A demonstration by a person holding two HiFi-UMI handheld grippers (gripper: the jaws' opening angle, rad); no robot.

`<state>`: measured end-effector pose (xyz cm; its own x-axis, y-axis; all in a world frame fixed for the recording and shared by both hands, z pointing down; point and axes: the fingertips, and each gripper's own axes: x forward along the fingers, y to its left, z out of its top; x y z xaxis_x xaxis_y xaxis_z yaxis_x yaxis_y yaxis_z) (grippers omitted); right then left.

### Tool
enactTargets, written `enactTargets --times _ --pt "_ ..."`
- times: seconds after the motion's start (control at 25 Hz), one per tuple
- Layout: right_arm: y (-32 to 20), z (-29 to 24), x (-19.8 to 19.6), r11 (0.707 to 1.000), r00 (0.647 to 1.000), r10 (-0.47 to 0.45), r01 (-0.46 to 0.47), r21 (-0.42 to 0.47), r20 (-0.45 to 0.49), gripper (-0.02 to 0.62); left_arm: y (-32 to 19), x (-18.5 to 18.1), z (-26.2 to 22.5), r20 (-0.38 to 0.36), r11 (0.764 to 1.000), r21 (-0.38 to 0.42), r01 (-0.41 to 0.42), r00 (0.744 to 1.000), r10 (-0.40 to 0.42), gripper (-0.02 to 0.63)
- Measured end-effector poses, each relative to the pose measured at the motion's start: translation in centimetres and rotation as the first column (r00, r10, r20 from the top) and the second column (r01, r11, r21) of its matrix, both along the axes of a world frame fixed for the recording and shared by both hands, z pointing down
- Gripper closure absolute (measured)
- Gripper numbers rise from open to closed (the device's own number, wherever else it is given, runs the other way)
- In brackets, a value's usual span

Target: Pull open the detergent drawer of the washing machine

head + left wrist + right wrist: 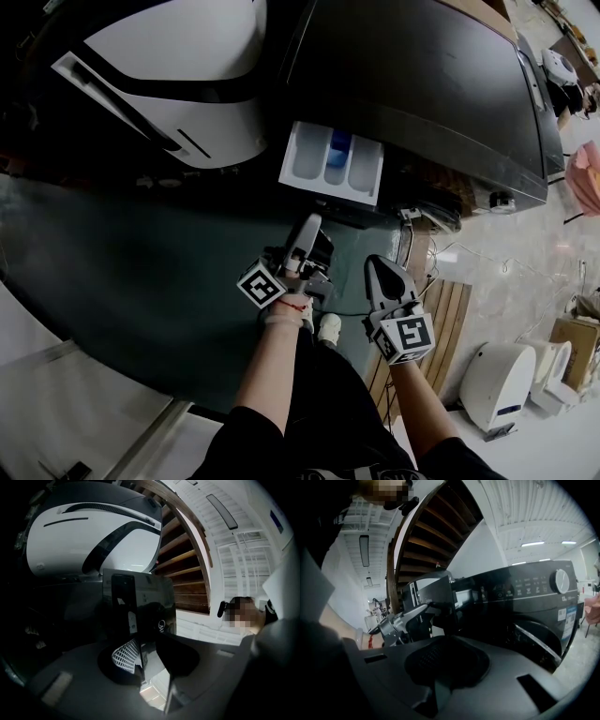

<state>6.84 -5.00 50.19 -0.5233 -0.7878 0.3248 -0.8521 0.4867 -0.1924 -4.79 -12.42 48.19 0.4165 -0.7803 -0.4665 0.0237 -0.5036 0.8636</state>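
The black washing machine (422, 75) (534, 602) fills the upper right of the head view. Its detergent drawer (333, 161) stands pulled out, showing white compartments and a blue insert. In the left gripper view the drawer's dark front panel (140, 602) rises just beyond the jaws. My left gripper (309, 225) (147, 656) points up at the drawer front, a little short of it, open with nothing between its pads. My right gripper (377, 265) (440, 670) hangs to the right, below the machine's front, with its pads together and holding nothing.
A white rounded machine (178, 75) (93, 531) stands to the left of the washer. A wooden slatted pallet (450, 314) lies on the floor at right, with white appliances (506, 380) beyond it. A curved wooden staircase (183, 559) rises overhead.
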Motion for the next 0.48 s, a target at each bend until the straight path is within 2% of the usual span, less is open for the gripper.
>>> enactTargets --times 0.24,0.4,0.48 --pt "0.9 0.1 0.0 1.000 1.000 -0.009 0.008 0.007 0.010 0.580 1.0 -0.3 0.8 0.025 1.000 -0.014 0.009 1.000 -0.008 0.489" --pt "1.9 0.1 0.1 1.000 1.000 -0.002 0.002 -0.008 -0.019 0.580 2.1 -0.3 -0.4 -0.024 1.000 0.009 -0.004 1.000 0.005 0.489" --pt "1.8 0.1 0.2 1.000 1.000 0.000 -0.001 -0.010 -0.010 0.580 2.1 -0.2 -0.4 -0.024 1.000 0.010 -0.005 1.000 0.005 0.489"
